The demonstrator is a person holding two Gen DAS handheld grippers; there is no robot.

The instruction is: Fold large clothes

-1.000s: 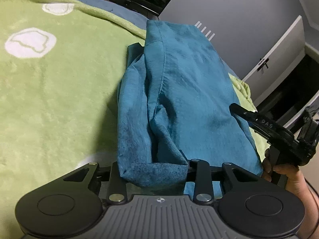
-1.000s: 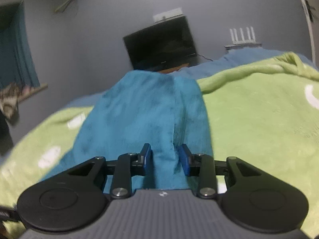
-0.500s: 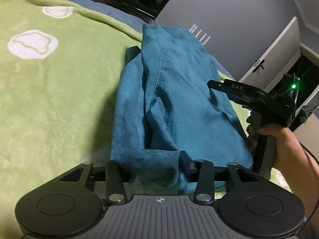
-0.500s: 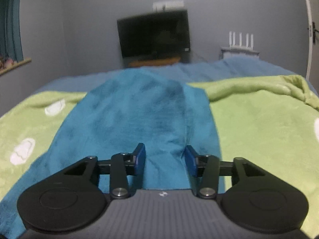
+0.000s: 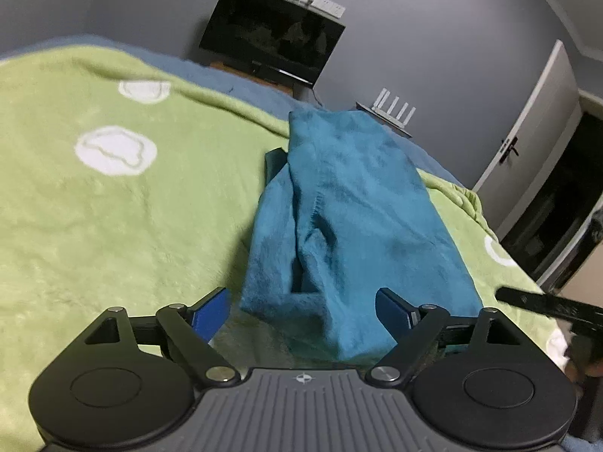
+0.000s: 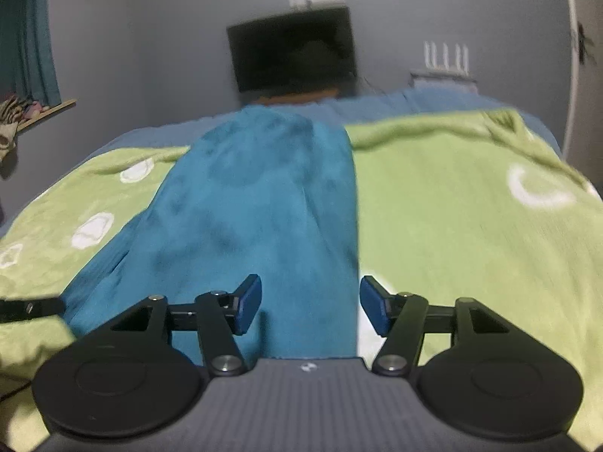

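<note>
A teal garment [image 5: 350,218] lies folded into a long strip on the green blanket [image 5: 113,207], running away from me. My left gripper [image 5: 303,310] is open, its blue pads either side of the garment's near left end, not holding it. In the right wrist view the same garment [image 6: 260,203] stretches ahead. My right gripper [image 6: 309,309] is open just above the garment's near right edge, empty. The right gripper's finger shows at the right edge of the left wrist view [image 5: 546,303].
The green blanket with white shapes [image 6: 471,226] covers a bed over a blue sheet [image 6: 433,98]. A dark TV [image 5: 271,49] and a white router [image 5: 392,107] stand against the grey wall beyond. A white door [image 5: 527,143] stands ajar at the right.
Both grippers have opened and let go of the garment's near end, which now rests on the blanket. Both have pulled back and tilted up a little.
</note>
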